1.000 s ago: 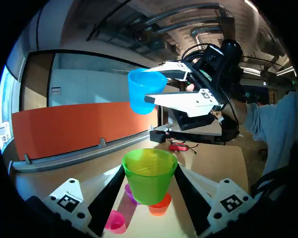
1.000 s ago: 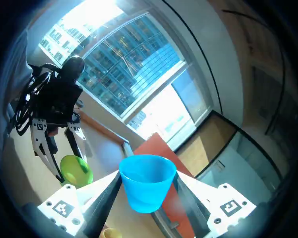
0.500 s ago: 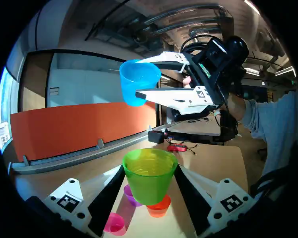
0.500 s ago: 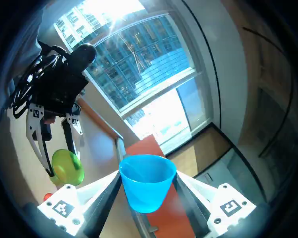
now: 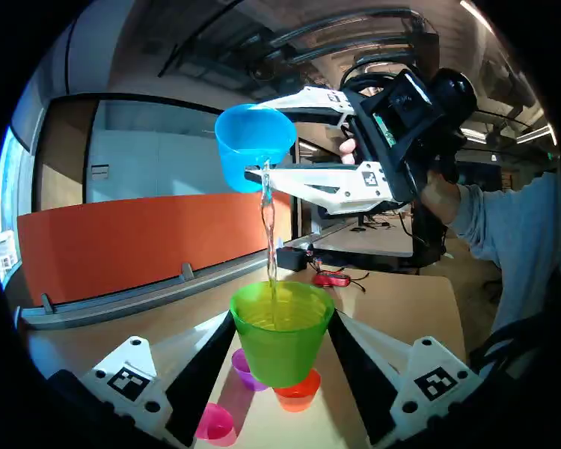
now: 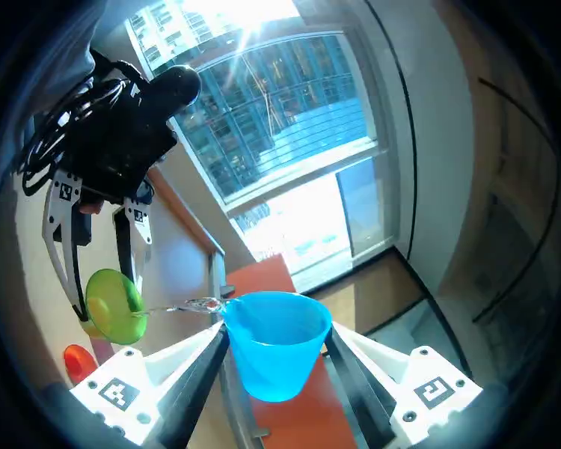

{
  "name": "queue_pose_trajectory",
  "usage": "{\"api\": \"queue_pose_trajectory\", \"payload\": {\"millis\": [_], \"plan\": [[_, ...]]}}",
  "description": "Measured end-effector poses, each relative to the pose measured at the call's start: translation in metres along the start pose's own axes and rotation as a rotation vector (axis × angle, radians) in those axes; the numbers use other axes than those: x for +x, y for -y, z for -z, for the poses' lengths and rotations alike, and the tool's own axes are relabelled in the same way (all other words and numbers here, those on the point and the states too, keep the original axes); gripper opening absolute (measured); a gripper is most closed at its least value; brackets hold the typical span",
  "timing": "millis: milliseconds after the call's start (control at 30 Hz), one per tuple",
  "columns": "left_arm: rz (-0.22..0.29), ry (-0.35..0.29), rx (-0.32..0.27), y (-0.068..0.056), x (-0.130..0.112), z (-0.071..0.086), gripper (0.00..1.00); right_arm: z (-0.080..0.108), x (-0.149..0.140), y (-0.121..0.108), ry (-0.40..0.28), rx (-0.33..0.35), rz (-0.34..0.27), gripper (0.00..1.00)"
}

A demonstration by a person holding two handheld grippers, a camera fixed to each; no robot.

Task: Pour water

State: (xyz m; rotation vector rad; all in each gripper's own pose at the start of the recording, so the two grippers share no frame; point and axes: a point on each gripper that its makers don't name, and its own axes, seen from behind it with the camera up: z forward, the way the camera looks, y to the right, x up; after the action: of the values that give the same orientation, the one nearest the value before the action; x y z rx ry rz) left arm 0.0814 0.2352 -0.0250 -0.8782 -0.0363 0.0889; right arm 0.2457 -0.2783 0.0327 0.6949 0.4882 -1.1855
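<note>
Pouring under way — right claw [image 6: 276, 333] grips the tilted blue cup [image 5: 254, 142], a thin water stream [image 5: 268, 224] falling into the green cup [image 5: 282, 352] clamped by the left claw [image 5: 280, 325] above the tabletop [image 5: 400, 299] — more likely left to tip

Tilted blue cup [image 5: 254, 146] above upright green cup [image 5: 282, 340], thin water stream [image 5: 268, 228] between them.

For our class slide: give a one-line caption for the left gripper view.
Right gripper tips a blue cup, streaming water into the green cup held by the left gripper.
</note>
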Motion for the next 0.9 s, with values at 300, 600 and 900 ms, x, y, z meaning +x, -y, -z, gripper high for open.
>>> {"api": "queue_pose_trajectory", "payload": {"millis": [300, 600, 900], "plan": [[0.001, -0.001, -0.005, -0.001, -0.001, 0.0, 0.87, -0.003, 0.002, -0.006, -0.004, -0.01, 0.044, 0.91], [0.006, -0.003, -0.006, 0.0, -0.001, -0.001, 0.86, -0.007, 0.004, -0.011, -0.001, -0.019, 0.095, 0.91], [0.008, -0.005, -0.005, 0.002, 0.0, 0.0, 0.87, -0.008, 0.005, -0.014, -0.002, -0.025, 0.134, 0.91]]}}
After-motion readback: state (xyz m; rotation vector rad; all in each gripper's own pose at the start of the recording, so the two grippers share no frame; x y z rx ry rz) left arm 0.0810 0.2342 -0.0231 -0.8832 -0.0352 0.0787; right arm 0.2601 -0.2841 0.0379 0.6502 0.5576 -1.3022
